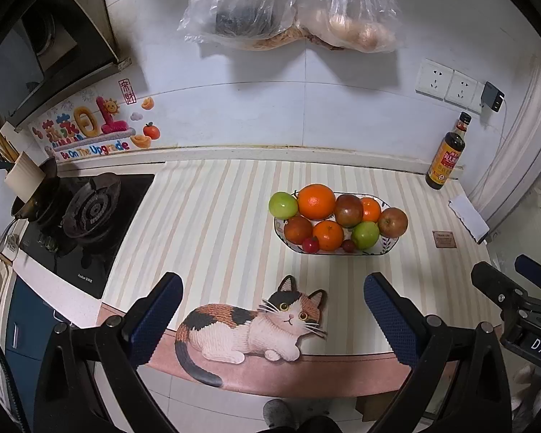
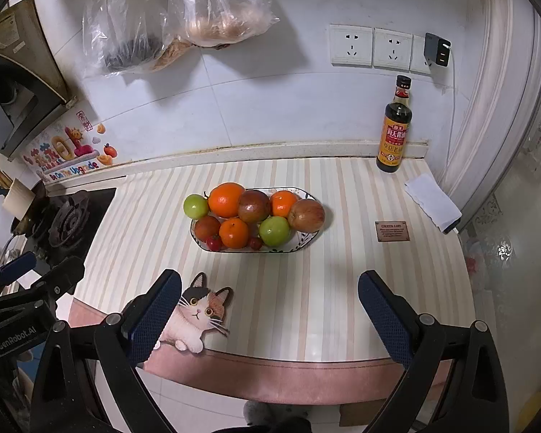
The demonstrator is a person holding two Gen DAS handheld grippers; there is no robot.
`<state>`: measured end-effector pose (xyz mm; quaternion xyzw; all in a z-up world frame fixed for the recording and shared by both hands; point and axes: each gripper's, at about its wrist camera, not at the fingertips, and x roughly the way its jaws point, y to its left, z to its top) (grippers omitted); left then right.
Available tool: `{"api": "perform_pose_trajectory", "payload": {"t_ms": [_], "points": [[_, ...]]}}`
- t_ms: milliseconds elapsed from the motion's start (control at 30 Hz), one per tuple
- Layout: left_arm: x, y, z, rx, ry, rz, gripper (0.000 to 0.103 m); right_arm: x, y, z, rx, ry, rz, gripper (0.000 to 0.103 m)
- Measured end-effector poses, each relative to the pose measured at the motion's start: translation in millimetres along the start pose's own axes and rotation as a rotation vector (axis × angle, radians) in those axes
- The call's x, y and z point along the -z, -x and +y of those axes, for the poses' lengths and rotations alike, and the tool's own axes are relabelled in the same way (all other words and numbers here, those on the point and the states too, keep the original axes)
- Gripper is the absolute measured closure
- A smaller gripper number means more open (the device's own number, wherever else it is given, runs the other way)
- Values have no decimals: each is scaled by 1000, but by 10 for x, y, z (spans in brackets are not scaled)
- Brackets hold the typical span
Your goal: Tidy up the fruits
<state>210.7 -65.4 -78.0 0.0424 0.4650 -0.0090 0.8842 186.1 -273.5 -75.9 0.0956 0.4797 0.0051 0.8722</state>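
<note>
With both your left gripper [image 1: 272, 319] and right gripper [image 2: 268, 315] spread empty, reach straight ahead for the top orange [image 2: 226, 199] in the bowl [image 2: 308, 243], squeezing gently.

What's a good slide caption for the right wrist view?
Open right gripper hovers before a fruit bowl on the striped counter mat.
</note>
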Motion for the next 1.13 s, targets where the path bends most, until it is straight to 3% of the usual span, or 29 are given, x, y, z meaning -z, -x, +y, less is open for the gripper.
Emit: {"api": "perform_pose_trajectory", "payload": {"t_ms": [1133], "points": [[46, 107, -28, -35, -19, -51, 0, -8, 143, 73, 55, 41, -12, 3]]}}
